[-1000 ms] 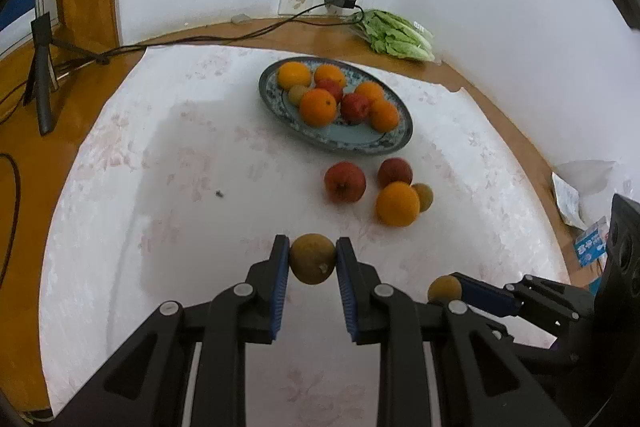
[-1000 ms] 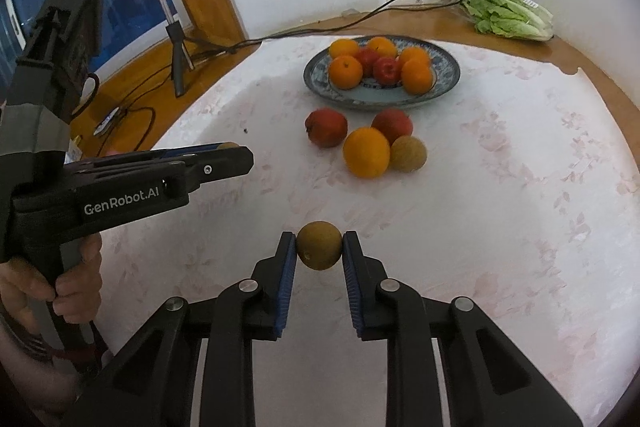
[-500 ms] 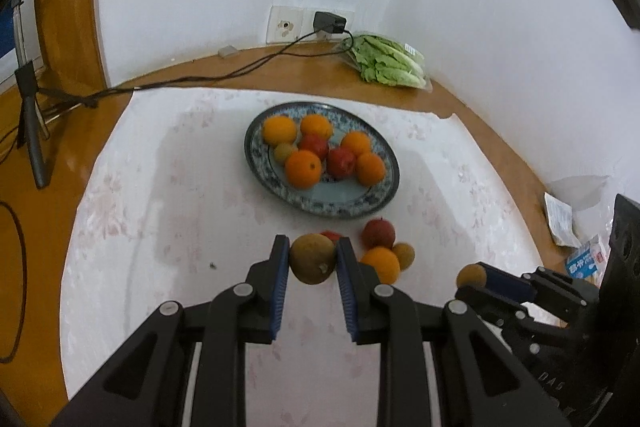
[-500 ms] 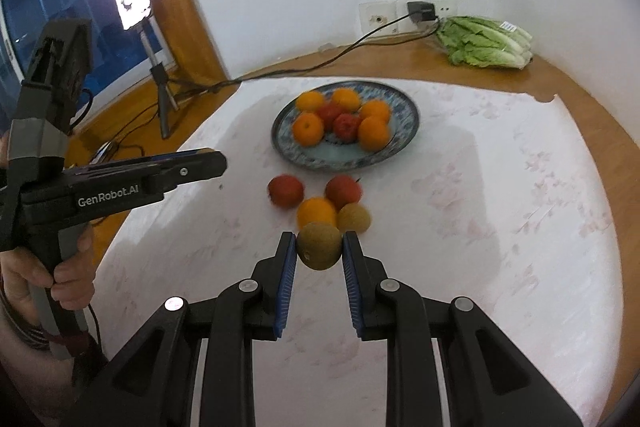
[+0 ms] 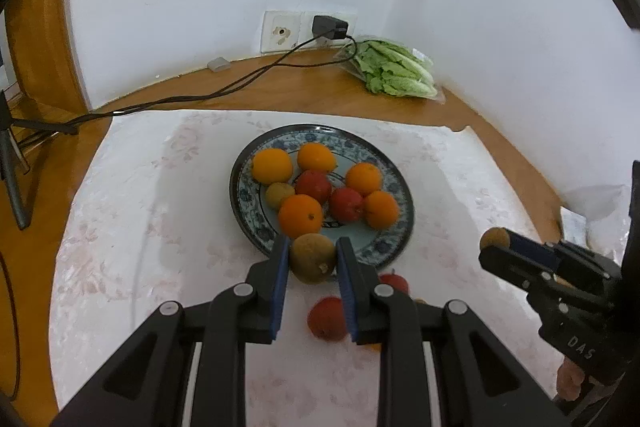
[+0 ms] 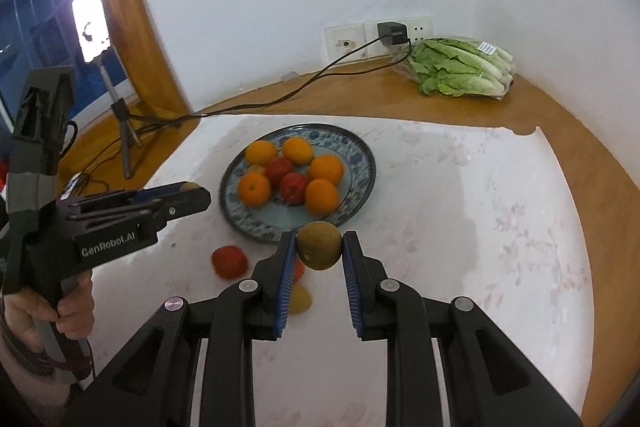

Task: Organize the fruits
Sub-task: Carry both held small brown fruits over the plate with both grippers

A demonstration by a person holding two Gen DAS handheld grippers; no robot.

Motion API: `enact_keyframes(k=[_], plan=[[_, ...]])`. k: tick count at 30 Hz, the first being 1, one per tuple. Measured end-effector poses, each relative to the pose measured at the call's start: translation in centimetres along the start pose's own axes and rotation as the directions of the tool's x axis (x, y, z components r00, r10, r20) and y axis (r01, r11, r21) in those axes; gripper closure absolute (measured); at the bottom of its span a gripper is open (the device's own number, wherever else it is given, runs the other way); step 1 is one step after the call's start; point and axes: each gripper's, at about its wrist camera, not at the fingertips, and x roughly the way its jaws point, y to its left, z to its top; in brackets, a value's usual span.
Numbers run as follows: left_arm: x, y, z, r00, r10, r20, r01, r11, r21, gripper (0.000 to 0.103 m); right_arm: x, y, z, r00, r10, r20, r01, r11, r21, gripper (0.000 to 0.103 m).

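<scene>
2 brown kiwis are in the air at once. Your left gripper (image 5: pixel 312 261) is clamped on one kiwi (image 5: pixel 312 258), and your right gripper (image 6: pixel 319 251) is clamped on the other kiwi (image 6: pixel 319 245), each fruit pinched near the tips of the blue pads. Both hang over the near rim of the blue patterned plate (image 5: pixel 394 187), so you are most likely at the carry-to-plate step, with neither fruit set down yet.

The plate already holds 5 oranges, 2 red fruits and 1 small kiwi, crowded toward its far half. The open spot is the pale glaze at the near edge, by the front orange (image 5: pixel 300 215). Next, I think, you should lower each kiwi into that gap before letting go (round fruit will roll if dropped from height), and stagger the 2 releases so the tongs do not collide.

The left wrist view shows a red fruit (image 5: pixel 328 319) on the white cloth (image 5: pixel 132 227) between its fingers. The right wrist view adds a second red fruit (image 6: pixel 229 261) further left, a yellowish one (image 6: pixel 298 297) half hidden behind a pad, and your hand (image 6: pixel 74 315) on the other handle, plus the lit phone on its tripod (image 6: pixel 91 23). Both views show the bagged lettuce (image 6: pixel 460 69) in the corner.
</scene>
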Motion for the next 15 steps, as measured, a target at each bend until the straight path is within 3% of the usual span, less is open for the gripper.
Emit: enact_keyframes(k=[15], plan=[[4.3,0.8,0.2,1.0,-0.004,-0.023,0.004,1.0,-0.002,0.078,5.6,-1.7,1.6,0.999,-0.043,0.016,0.044,0.999,-0.018,0.078]])
